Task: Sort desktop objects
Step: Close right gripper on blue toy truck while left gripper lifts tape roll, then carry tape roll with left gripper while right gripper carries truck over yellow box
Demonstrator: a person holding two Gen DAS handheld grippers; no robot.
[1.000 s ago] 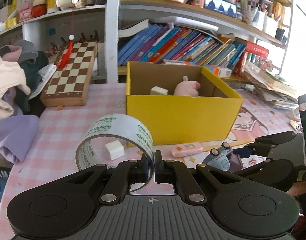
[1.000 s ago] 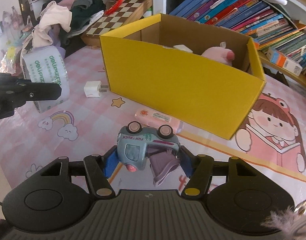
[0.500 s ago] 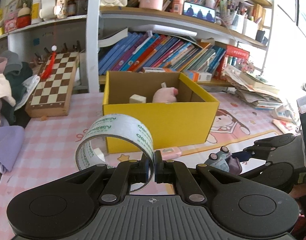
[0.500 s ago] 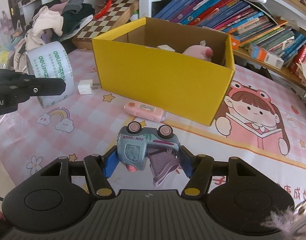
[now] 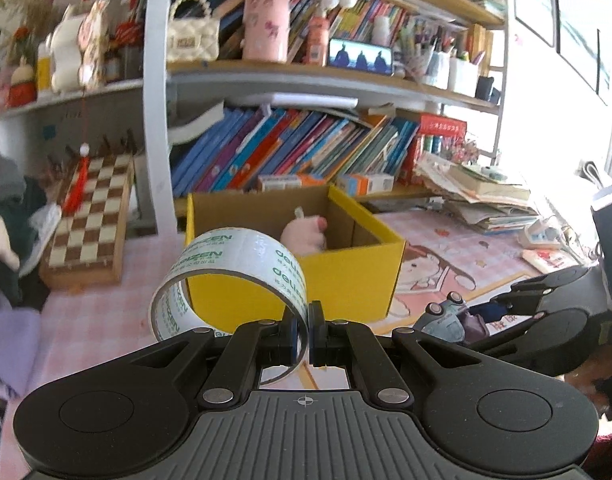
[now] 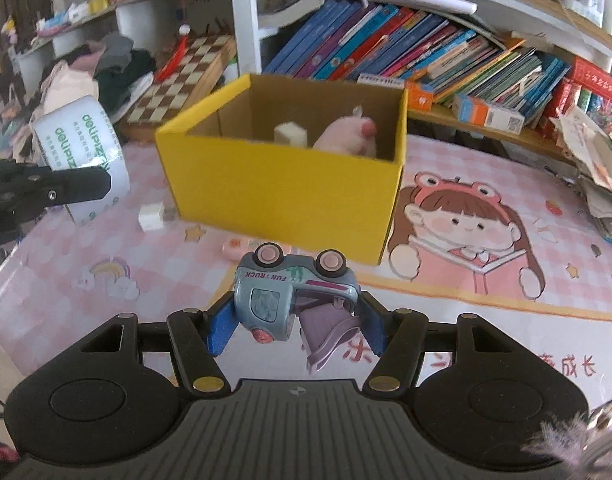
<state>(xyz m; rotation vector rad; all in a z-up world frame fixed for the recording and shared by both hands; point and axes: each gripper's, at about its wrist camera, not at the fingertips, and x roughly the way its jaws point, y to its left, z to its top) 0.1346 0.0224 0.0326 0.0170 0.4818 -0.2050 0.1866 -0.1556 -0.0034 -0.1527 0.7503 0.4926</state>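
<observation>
L gripper [image 5: 308, 334] tips a bit down, up off the tabletop [image 6: 65, 264]. Its jaws are pinched nearly shut on the wall of a tape roll [image 5: 233, 276]; the roll sticks up & to the left of the jaws, in front of the yellow box [image 5: 346, 280].

R gripper [image 6: 293, 320] points more steeply down, also up in the air. Its jaws are about half wide & squeeze a toy truck [image 6: 293, 288] from both sides. The truck is upside down, wheels up, & its purple back flap hangs open.

The box sits near the back edge of the tabletop, by the bookshelf [image 6: 386, 52]. A chessboard [image 5: 89, 232] leans left of it.

L view only: the R gripper & truck from the side, low at the right, & the top shelves w/ a pink cup [image 5: 265, 24].

R view only: inside the box, a pink plush toy [image 6: 346, 136] & a white block [image 6: 290, 135]; on the tabletop just in front of the box, a white plug [image 6: 151, 217] & a pink eraser [image 6: 235, 247]; a girl picture [image 6: 466, 232] on the mat, right of the box.
</observation>
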